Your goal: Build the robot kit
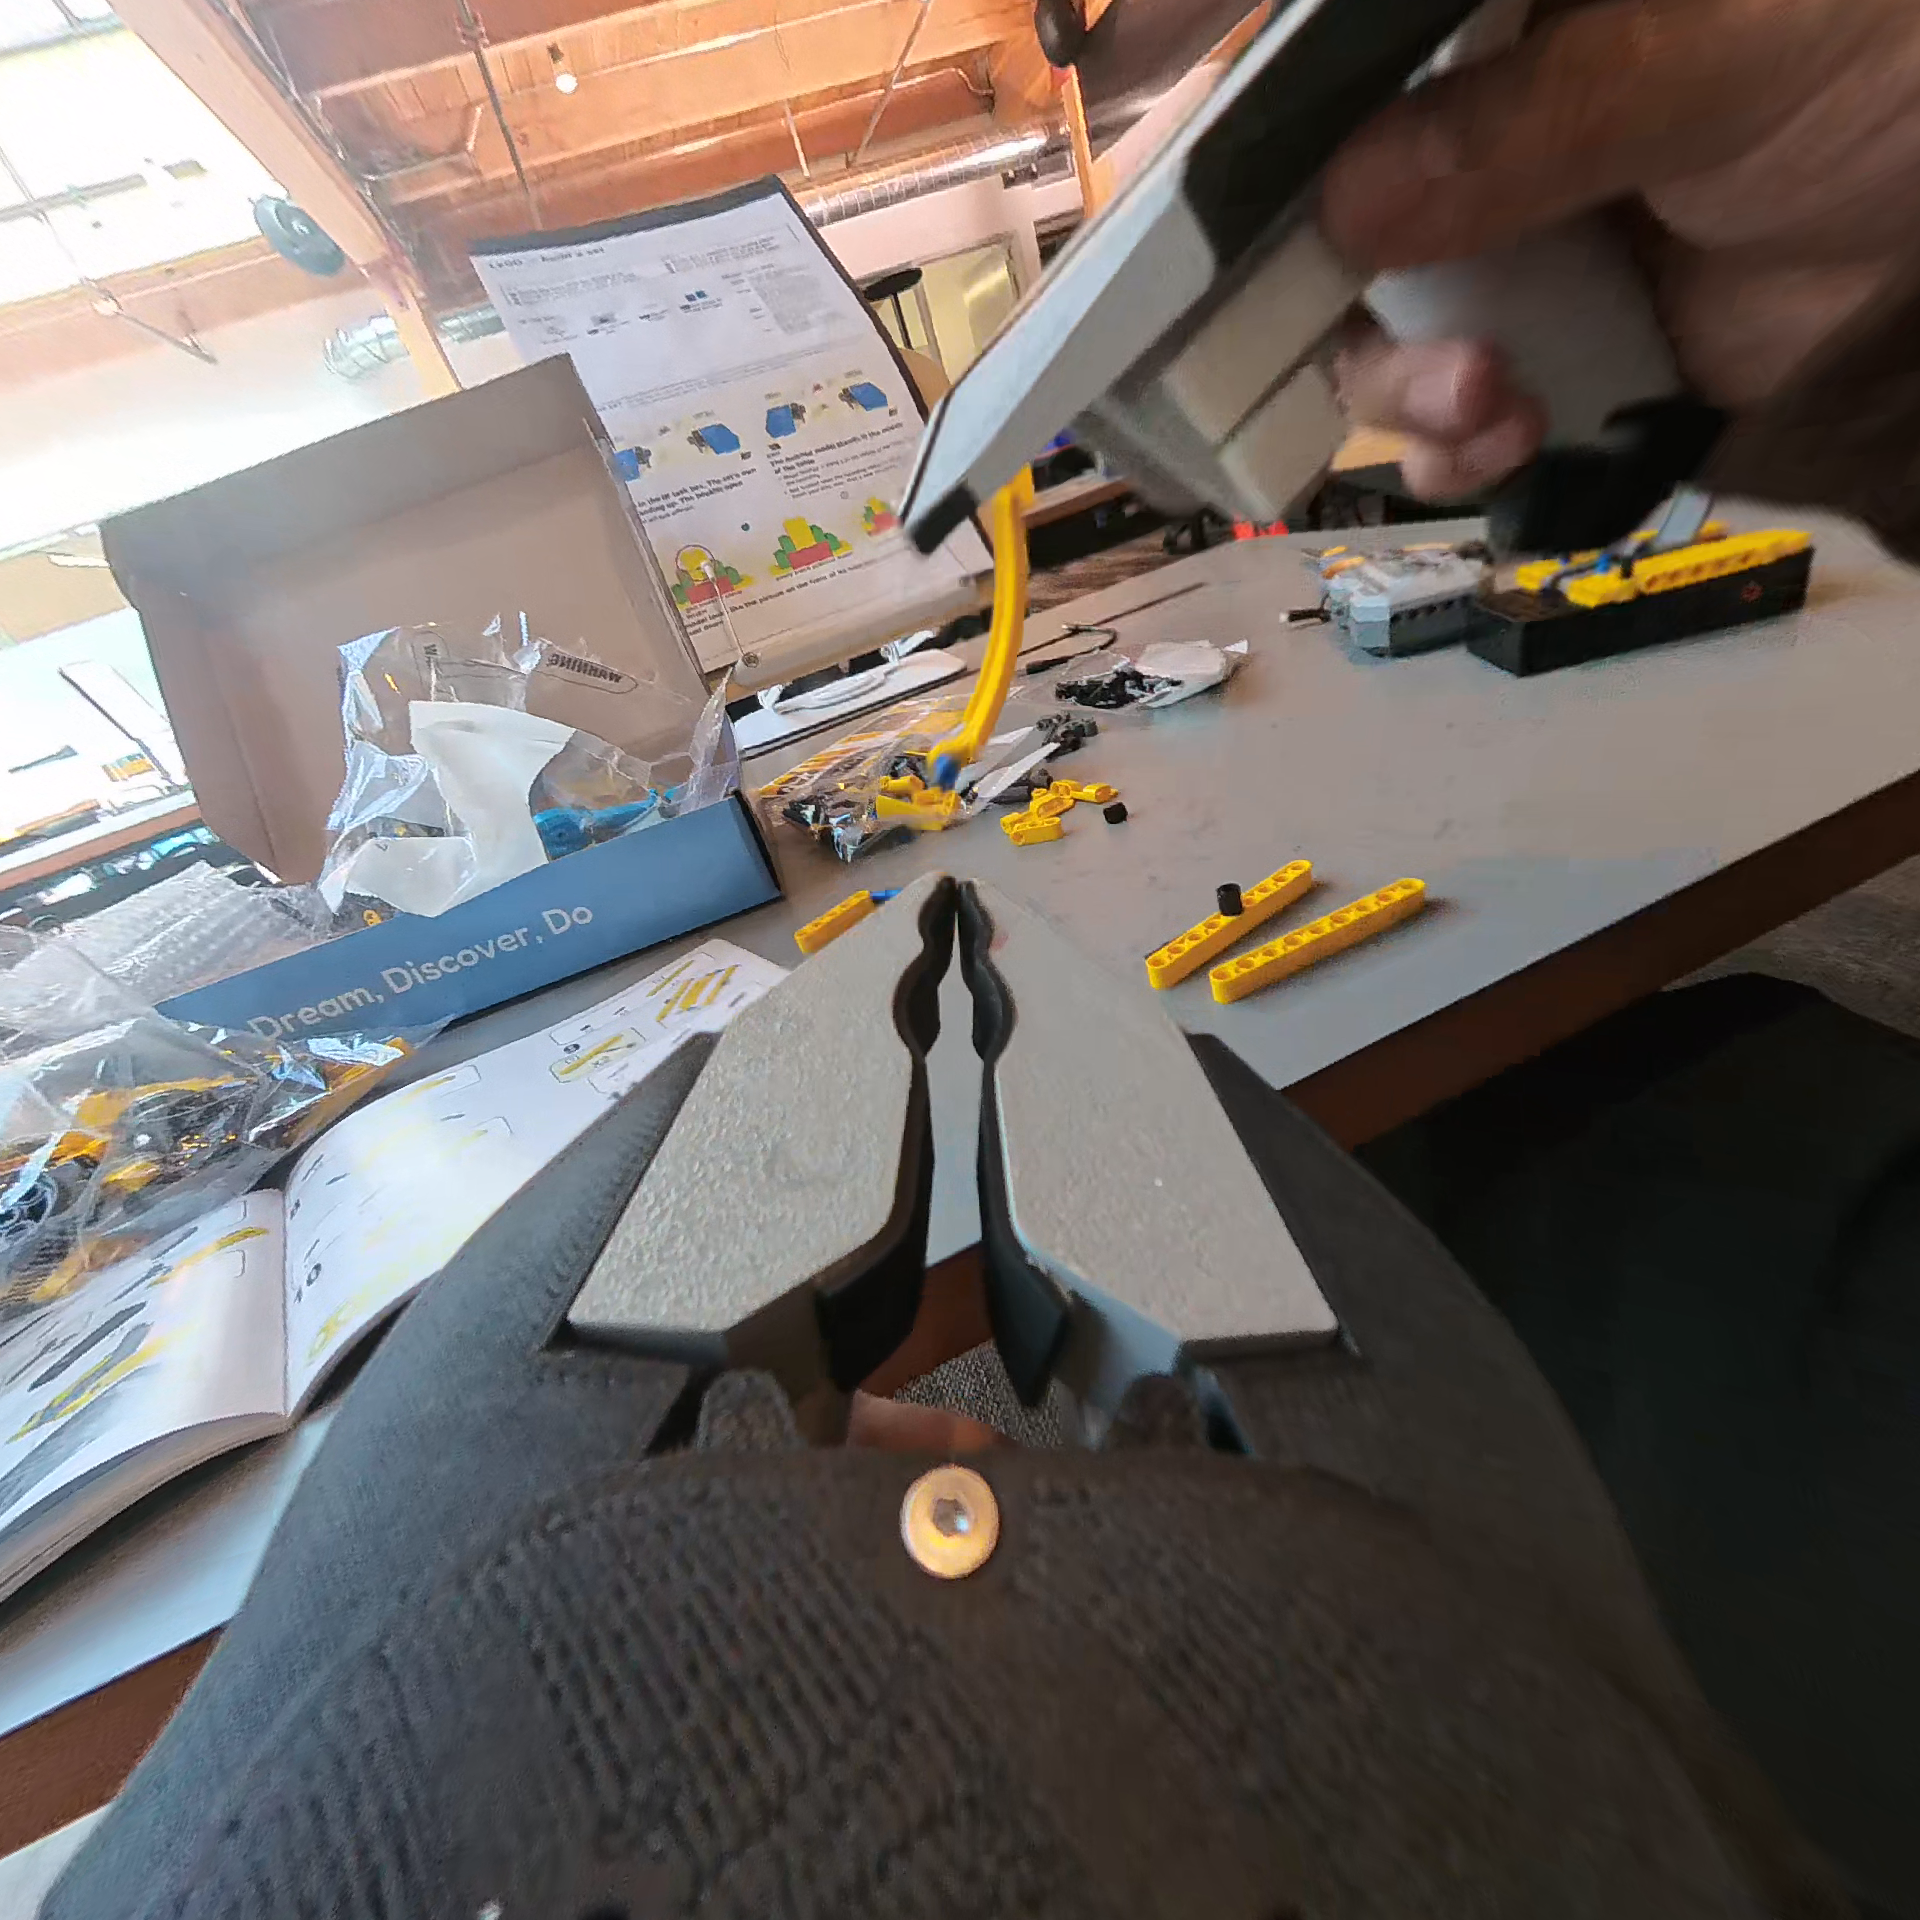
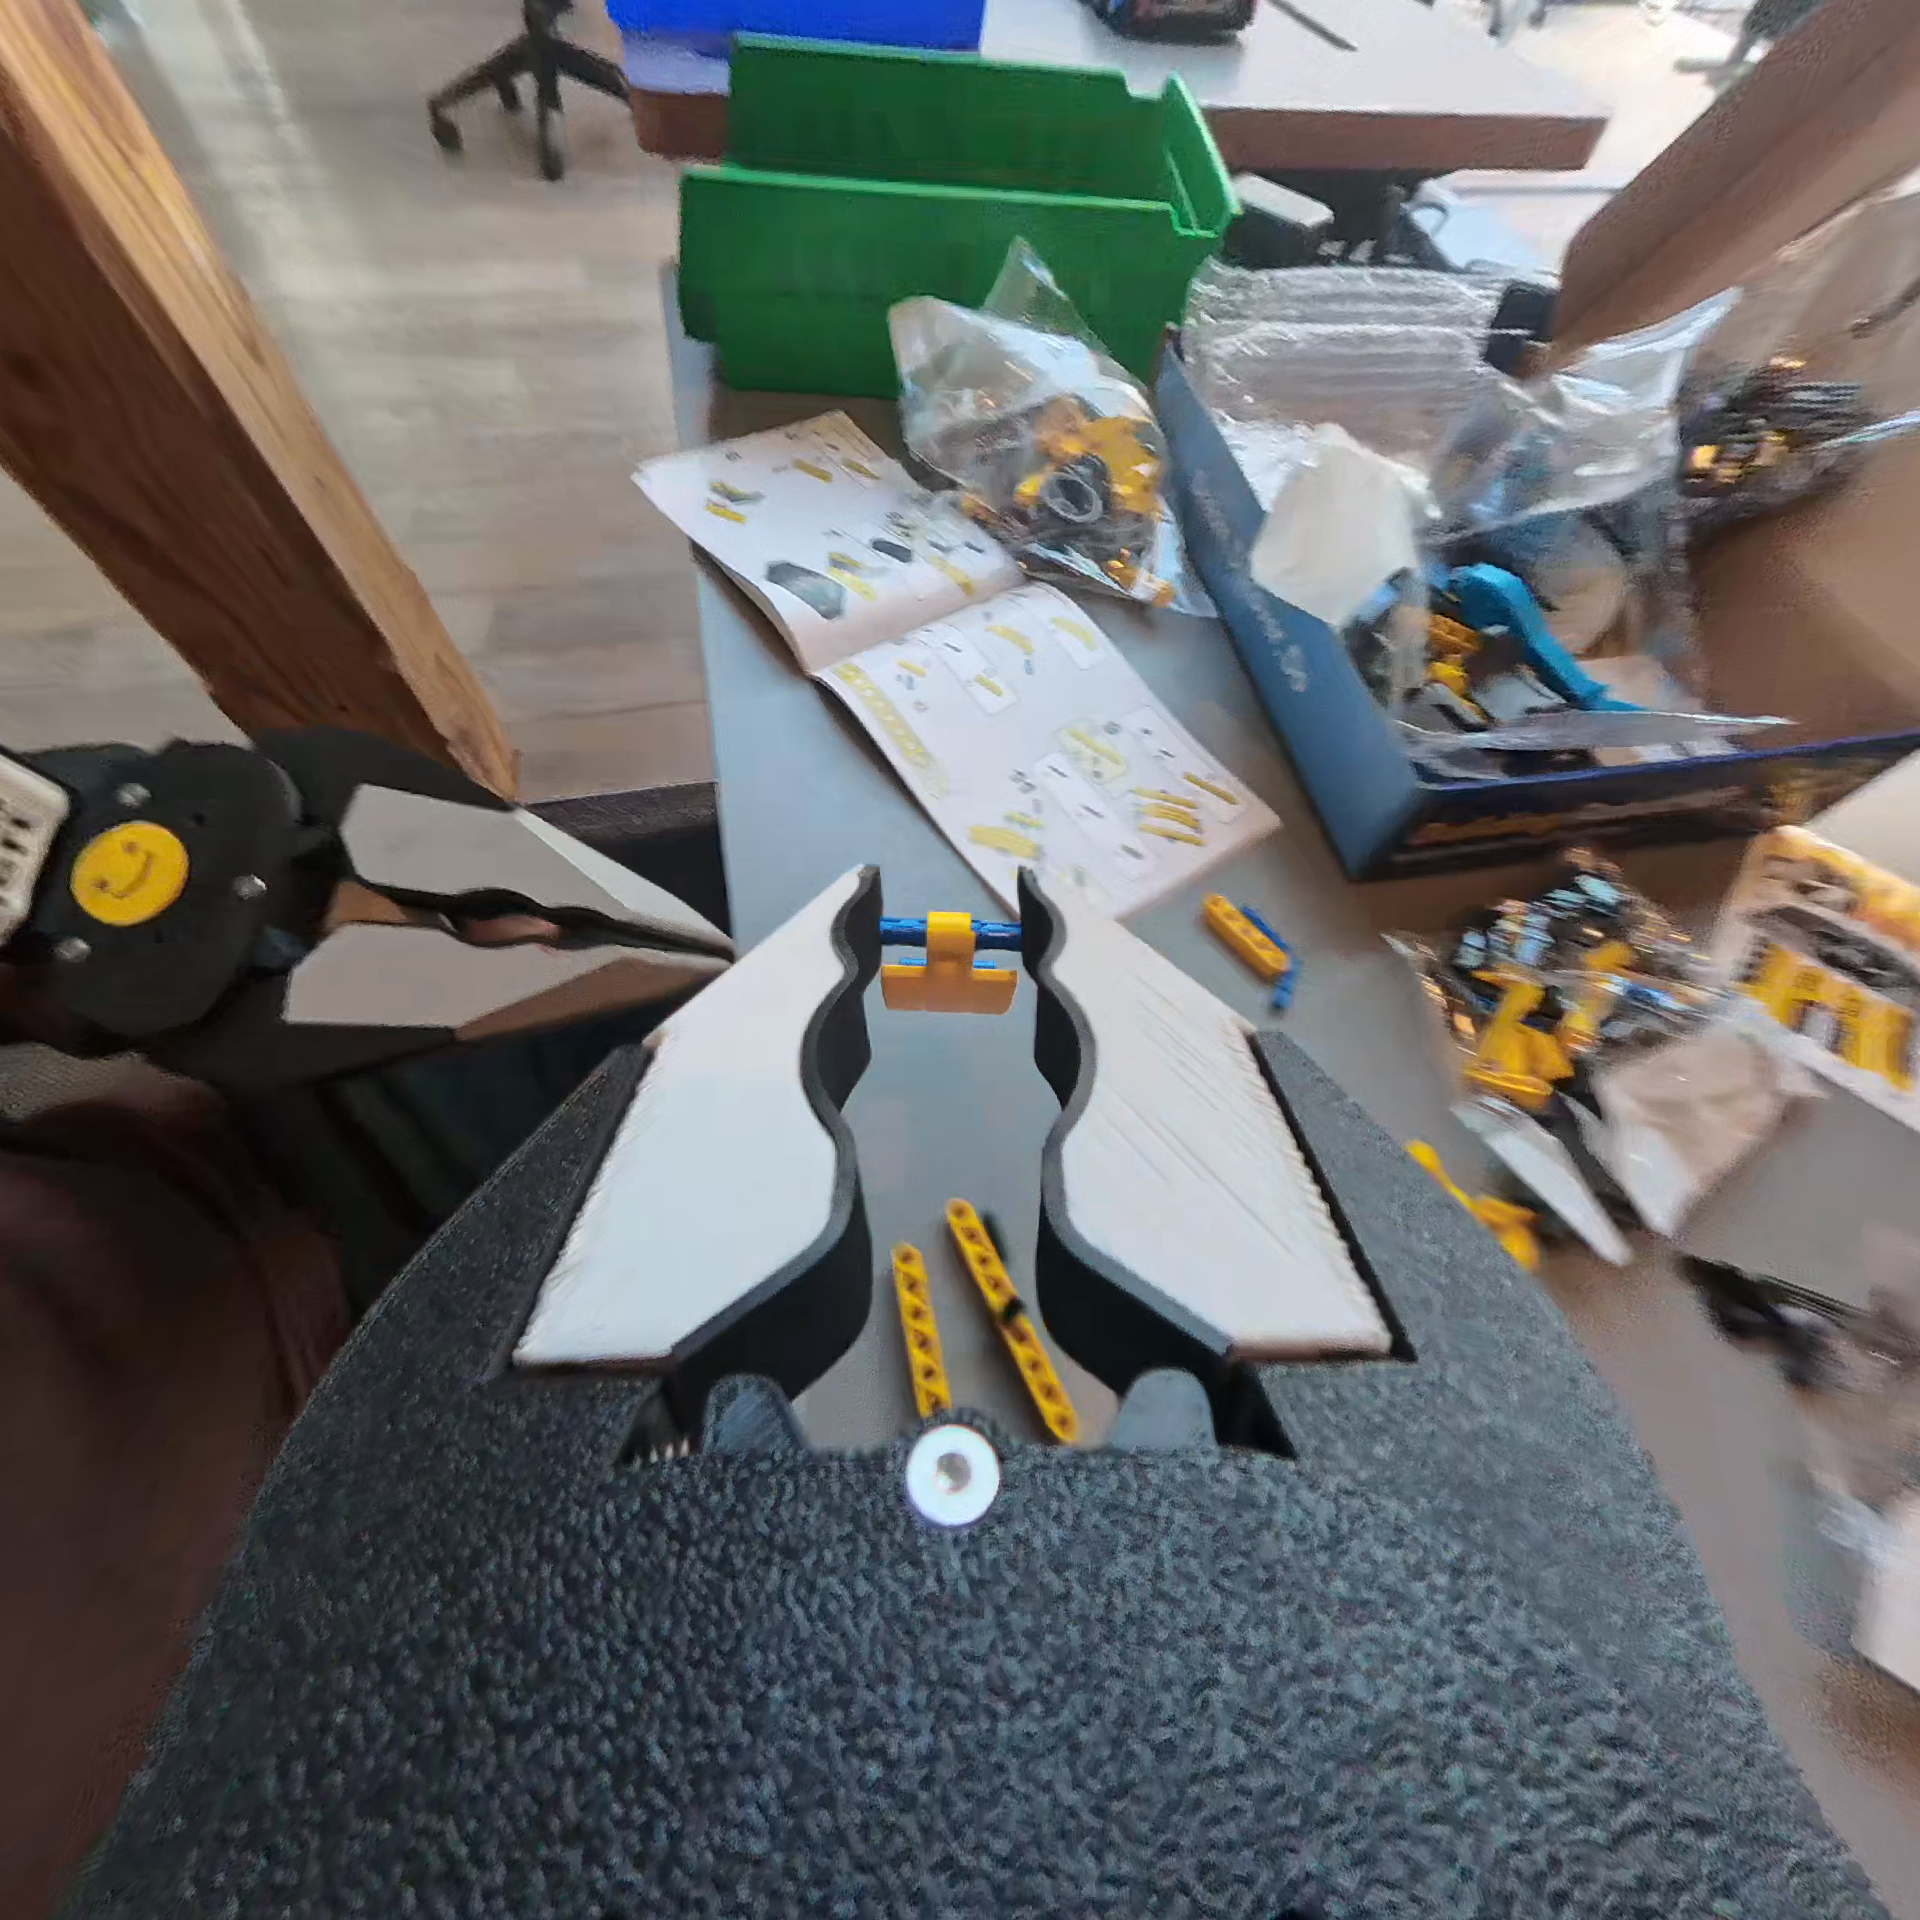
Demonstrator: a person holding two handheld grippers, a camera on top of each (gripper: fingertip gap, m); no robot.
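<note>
My right gripper [image 2: 948,920] is shut on a long yellow beam [image 2: 945,977] by the blue pin through its end, and holds it in the air above the grey table [image 2: 790,810]. In the left wrist view the beam [image 1: 1003,623] hangs down from the right gripper [image 1: 940,520], its lower end over a pile of loose parts [image 1: 935,800]. My left gripper [image 1: 956,902] is shut and empty, near the table's front edge; it also shows in the right wrist view [image 2: 717,948]. Two yellow beams [image 1: 1278,935] [image 2: 966,1325] lie on the table, one with a black pin [image 1: 1229,899].
An open box with a blue front [image 1: 468,966] holds plastic bags of parts. An open instruction booklet [image 2: 935,665] and a short yellow beam with a blue pin [image 2: 1242,935] lie nearby. Green bins [image 2: 935,260] stand at the table's far end. A black and yellow assembly [image 1: 1642,592] sits far right. Some 8 cm of space lies between my two pairs of fingers.
</note>
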